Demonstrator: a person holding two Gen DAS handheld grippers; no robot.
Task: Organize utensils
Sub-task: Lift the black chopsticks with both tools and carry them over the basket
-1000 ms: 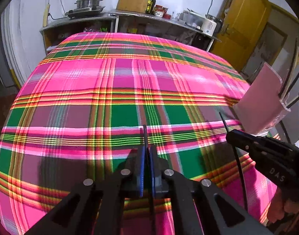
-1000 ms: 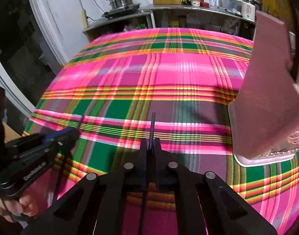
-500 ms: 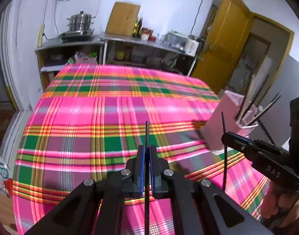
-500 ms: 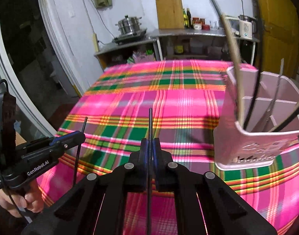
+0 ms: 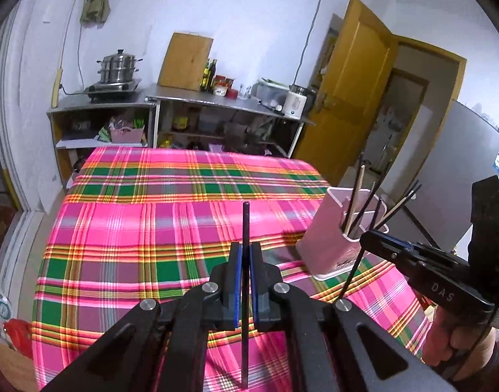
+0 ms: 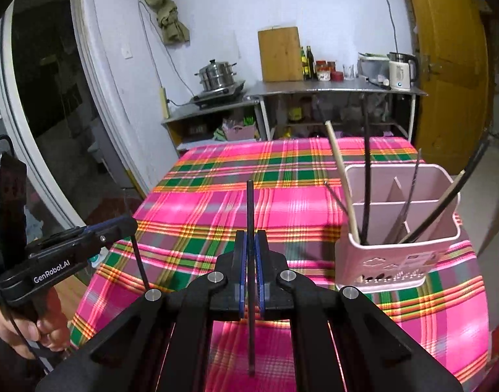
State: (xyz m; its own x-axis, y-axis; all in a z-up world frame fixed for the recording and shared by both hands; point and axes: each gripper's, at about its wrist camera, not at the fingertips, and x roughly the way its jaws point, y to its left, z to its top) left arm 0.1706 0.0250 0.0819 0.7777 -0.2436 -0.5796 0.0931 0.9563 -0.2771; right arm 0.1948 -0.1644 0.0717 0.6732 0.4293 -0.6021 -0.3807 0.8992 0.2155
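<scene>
Two dark chopsticks are in transit, one clamped upright in the closed left gripper (image 5: 245, 254) and one in the closed right gripper (image 6: 251, 245), both short of the pink holder (image 6: 396, 254) standing farther along the plaid tablecloth (image 6: 216, 202); next, judged: lower each tip into a holder compartment, then release.

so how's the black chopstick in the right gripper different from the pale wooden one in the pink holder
The black chopstick is dark and clamped upright between the shut right gripper; the pale wooden chopstick is light tan and leans left in the pink holder, held by nothing. The black one hangs above the tablecloth; the wooden one stands in a compartment. Both are thin, straight sticks.
</scene>
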